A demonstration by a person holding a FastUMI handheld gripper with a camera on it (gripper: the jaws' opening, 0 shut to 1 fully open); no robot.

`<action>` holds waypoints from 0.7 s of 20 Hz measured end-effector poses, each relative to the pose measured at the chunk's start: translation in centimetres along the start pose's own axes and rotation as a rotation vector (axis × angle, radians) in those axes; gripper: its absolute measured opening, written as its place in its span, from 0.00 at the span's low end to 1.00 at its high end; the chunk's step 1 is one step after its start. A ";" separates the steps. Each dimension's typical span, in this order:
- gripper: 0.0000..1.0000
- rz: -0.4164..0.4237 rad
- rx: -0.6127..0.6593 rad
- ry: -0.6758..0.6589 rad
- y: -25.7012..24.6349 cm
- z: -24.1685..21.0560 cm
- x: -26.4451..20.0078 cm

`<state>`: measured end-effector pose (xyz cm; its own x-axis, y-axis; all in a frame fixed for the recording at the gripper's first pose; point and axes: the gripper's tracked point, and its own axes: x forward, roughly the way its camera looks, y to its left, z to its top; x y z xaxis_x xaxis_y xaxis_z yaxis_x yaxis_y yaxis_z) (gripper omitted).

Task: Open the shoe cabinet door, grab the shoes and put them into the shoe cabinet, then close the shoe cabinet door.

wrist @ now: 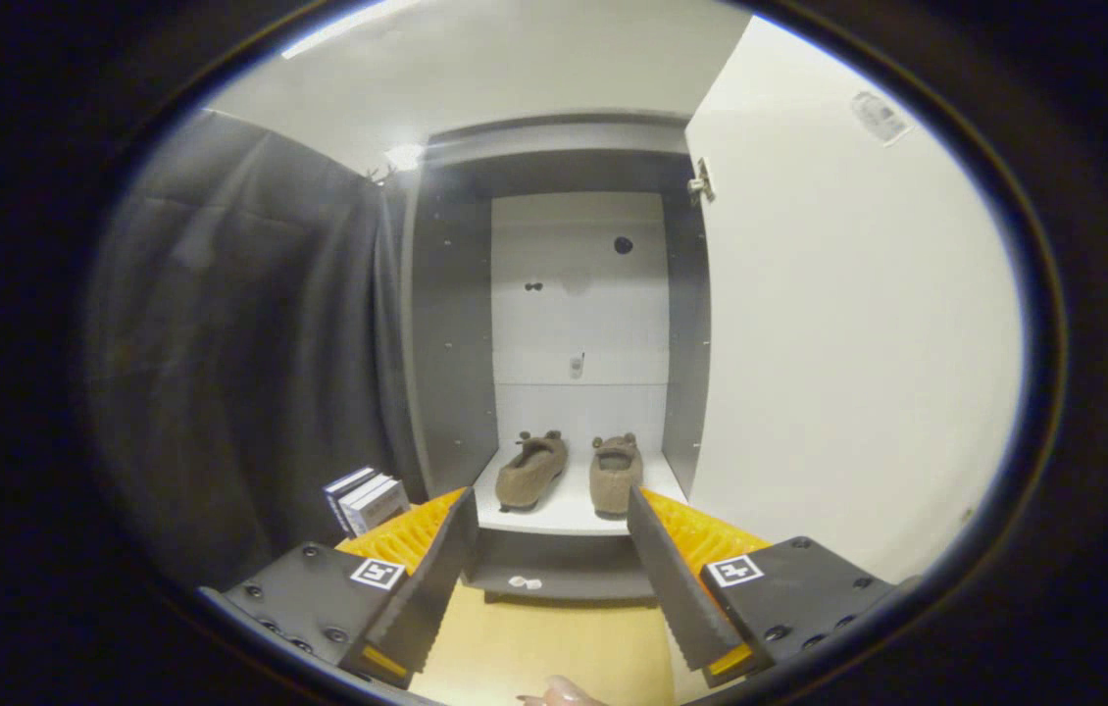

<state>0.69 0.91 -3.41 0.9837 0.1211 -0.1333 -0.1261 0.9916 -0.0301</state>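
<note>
Two brown slippers, one to the left (pixel 531 471) and one to the right (pixel 615 475), stand side by side on the white bottom shelf (pixel 564 510) inside the shoe cabinet (pixel 451 333). The cabinet's white door (pixel 848 324) is swung wide open on the right side, its hinge (pixel 701 183) near the top. My gripper (pixel 554 515) is open a little way before the shelf, with nothing between its black fingers (pixel 431 579). Both slippers lie just beyond the fingertips.
A dark curtain (pixel 250 343) hangs to the left of the cabinet. Small books (pixel 368 498) stand on the floor by the cabinet's left foot. Light wooden floor (pixel 554 647) lies below the fingers, and a fingertip (pixel 559 692) of a person's hand shows at the bottom.
</note>
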 end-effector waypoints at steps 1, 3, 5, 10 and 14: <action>0.95 -0.004 0.003 -0.008 -0.4 0.1 -2.0; 0.96 -0.036 0.021 -0.042 -1.9 0.8 -5.9; 0.96 -0.110 0.050 -0.060 -4.4 0.8 -9.5; 0.95 -0.353 0.090 -0.096 -11.7 0.6 -15.1; 0.95 -0.440 0.123 -0.076 -17.9 0.0 -17.5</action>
<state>-14.31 -18.98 -0.53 0.9474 -0.3142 -0.0609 0.3173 0.9469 0.0511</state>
